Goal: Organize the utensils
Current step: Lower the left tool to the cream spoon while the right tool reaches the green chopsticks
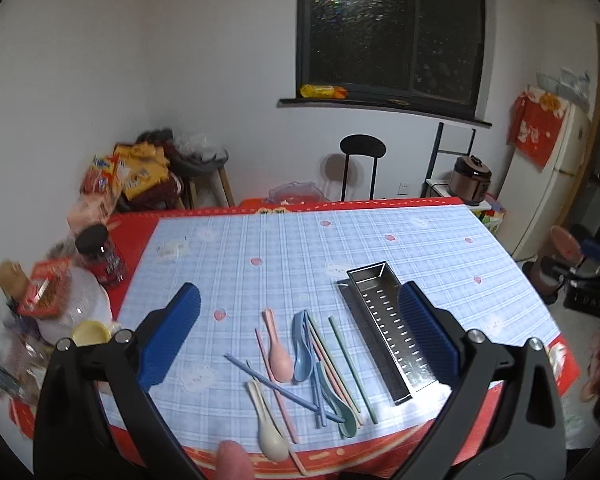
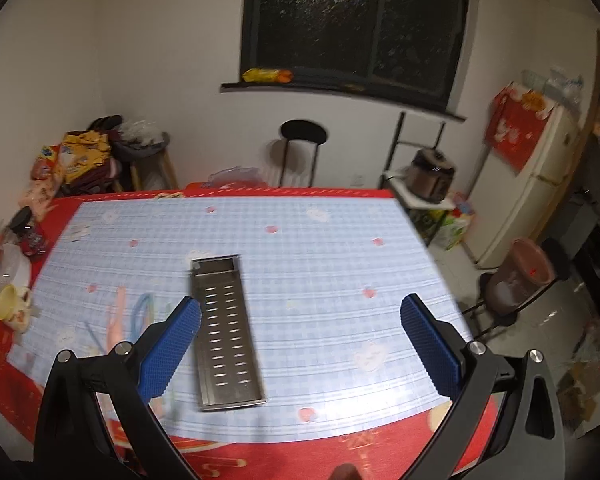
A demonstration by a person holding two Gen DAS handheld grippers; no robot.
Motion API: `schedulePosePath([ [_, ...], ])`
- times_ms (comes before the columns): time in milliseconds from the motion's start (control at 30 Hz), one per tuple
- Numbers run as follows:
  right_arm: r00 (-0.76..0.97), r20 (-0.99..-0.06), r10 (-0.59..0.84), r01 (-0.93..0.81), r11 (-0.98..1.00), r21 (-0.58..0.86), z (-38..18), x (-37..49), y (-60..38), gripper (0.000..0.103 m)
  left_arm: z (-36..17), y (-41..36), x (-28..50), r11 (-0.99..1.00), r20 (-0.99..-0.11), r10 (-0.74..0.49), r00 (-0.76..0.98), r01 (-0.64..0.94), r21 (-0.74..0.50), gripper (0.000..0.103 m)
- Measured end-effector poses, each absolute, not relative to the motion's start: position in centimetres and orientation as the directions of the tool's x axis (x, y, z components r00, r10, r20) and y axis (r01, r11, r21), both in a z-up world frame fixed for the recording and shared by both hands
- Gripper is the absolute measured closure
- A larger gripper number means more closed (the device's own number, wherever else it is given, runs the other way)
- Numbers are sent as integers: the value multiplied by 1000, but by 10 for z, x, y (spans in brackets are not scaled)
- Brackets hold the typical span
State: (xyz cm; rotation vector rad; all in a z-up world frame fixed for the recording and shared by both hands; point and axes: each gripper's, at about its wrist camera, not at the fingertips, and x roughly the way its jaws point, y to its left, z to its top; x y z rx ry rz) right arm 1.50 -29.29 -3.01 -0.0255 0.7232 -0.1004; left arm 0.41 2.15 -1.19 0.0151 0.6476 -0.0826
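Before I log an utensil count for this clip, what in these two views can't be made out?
- Pastel spoons and chopsticks: motion-blurred smears in the right wrist view, partly behind the right gripper's left blue pad; uncountable there.
- Perforated steel tray: right side hidden by the left gripper's right pad in the left wrist view.
- Cream spoon: bowl near the bottom edge, beside a fingertip.
- Jar and packets: blurred, labels unreadable.
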Motion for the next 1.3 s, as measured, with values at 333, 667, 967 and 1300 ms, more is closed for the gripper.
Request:
schedulePosePath([
  [333, 725, -674, 143, -123, 989, 78, -88, 36, -271, 5, -86, 94, 25, 996, -735, 59, 675, -93, -6, 6],
  [667, 451, -853, 263, -431, 901, 49, -171, 82, -186, 5, -194, 154, 19, 979, -893, -9, 449, -180, -100, 37],
  [967, 278, -899, 339, -488, 856, 171, -225, 84, -138, 36, -235, 130, 7, 976, -911, -130, 392, -113, -188, 69],
  [1300, 207, -917, 340, -490, 848, 204, -252, 82, -130, 82, -247, 125, 10, 969, -910, -154, 384, -121, -215, 69],
])
